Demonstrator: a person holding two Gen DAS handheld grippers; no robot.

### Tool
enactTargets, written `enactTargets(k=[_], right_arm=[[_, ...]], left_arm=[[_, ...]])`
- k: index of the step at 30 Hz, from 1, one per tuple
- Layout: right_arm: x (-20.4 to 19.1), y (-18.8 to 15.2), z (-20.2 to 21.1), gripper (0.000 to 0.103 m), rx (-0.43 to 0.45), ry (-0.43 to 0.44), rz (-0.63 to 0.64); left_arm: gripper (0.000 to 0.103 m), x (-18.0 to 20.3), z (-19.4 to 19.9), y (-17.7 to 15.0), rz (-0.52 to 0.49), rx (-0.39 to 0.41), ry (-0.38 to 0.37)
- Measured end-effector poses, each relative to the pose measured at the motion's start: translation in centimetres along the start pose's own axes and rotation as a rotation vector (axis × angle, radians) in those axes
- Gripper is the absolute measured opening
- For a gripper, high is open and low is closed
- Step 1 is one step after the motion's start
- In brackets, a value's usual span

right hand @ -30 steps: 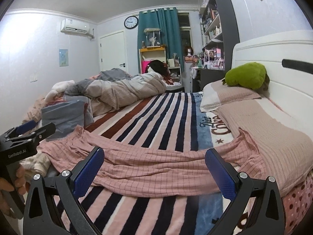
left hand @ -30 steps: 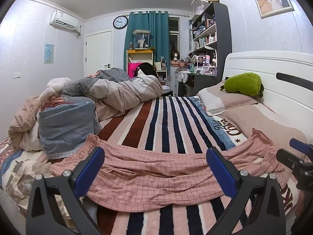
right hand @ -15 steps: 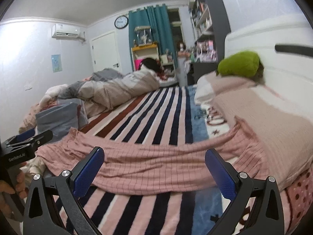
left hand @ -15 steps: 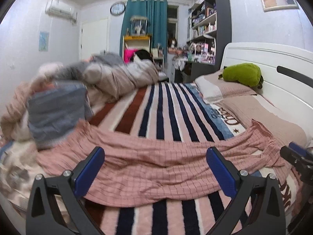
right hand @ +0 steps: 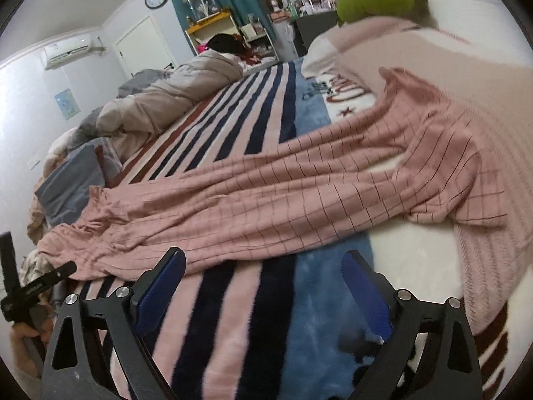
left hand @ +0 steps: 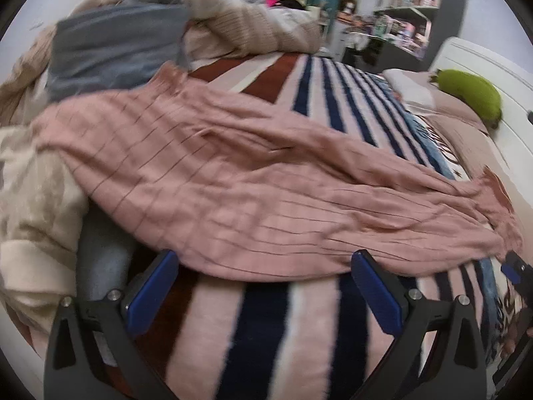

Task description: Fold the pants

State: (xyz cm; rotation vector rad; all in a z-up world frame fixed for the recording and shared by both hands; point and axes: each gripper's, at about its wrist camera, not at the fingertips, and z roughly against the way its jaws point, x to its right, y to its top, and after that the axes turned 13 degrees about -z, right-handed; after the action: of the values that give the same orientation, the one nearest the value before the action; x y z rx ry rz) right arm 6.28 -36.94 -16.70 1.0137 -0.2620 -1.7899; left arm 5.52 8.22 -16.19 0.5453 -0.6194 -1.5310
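Nothing is folded yet: the pants (left hand: 253,180) lie stretched across the bed (left hand: 266,326); both my tongs, left gripper (left hand: 266,286) and right gripper (right hand: 263,283), gape wide, empty.

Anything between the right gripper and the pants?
Nothing but bare striped blanket between the open right gripper and the pants hem, per the right wrist view.

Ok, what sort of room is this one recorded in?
A lived-in bedroom: the pink checked pants lie across a bed with a striped blanket, a pillow against the headboard, and a rumpled duvet behind.
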Motion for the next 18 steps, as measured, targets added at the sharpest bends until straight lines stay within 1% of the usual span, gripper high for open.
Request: enactTargets(k=[1, 2, 3, 4, 6, 9, 10, 11, 12, 13, 14, 15, 16, 17, 18], right_arm=[[0.3, 0.1, -0.4, 0.092, -0.006, 0.008, -0.012], [0.6, 0.2, -0.9, 0.088, -0.017, 0.015, -0.03], [0.9, 0.3, -1.4, 0.085, -0.021, 0.014, -0.039], [1.1, 0.4, -1.8, 0.082, -0.024, 0.004, -0.05], [1.6, 0.6, -2.7, 0.08, -0.016, -0.033, -0.071], [2.6, 0.9, -3.6, 0.069, 0.003, -0.083, -0.122], [2.9, 1.0, -3.7, 0.064, 0.014, -0.087, -0.137], [3.1, 1.1, -3.6, 0.06, 0.033, -0.091, -0.148], [3.3, 1.3, -3.5, 0.059, 0.043, -0.098, -0.156], [3.5, 1.4, -3.4, 0.055, 0.056, -0.11, -0.165], [3.7, 1.6, -3.2, 0.046, 0.072, -0.13, -0.172], [3.8, 1.8, -3.1, 0.038, 0.089, -0.159, -0.173], [3.9, 2.0, -2.9, 0.024, 0.097, -0.176, -0.175], [4.1, 2.2, -2.7, 0.013, 0.102, -0.176, -0.183], [4.4, 2.4, -2.5, 0.011, 0.108, -0.161, -0.192]], left_arm=[[0.102, -0.5, -0.4, -0.1, 0.02, -0.002, -0.007], [0.102, -1.0, -0.8, -0.1, 0.037, -0.001, -0.015], [0.102, -1.2, -1.0, 0.0, 0.048, 0.001, -0.02], [0.102, -1.4, -1.4, 0.1, 0.058, 0.004, -0.025], [0.102, -1.6, -2.0, 0.2, 0.075, 0.009, -0.02], [0.102, -1.7, -2.5, 0.5, 0.09, 0.017, -0.015], [0.099, -1.5, -2.6, 0.8, 0.091, 0.023, -0.02], [0.094, -1.5, -2.7, 0.9, 0.096, 0.028, -0.03], [0.081, -1.6, -2.9, 1.0, 0.103, 0.029, -0.043], [0.067, -1.7, -3.0, 1.1, 0.114, 0.027, -0.053], [0.059, -1.8, -3.2, 1.1, 0.127, 0.025, -0.062], [0.045, -1.9, -3.4, 1.2, 0.132, 0.024, -0.064], [0.032, -2.0, -3.5, 1.1, 0.132, 0.023, -0.062], [0.028, -2.0, -3.5, 1.1, 0.129, 0.022, -0.063], [0.019, -1.9, -3.5, 1.0, 0.125, 0.024, -0.071]])
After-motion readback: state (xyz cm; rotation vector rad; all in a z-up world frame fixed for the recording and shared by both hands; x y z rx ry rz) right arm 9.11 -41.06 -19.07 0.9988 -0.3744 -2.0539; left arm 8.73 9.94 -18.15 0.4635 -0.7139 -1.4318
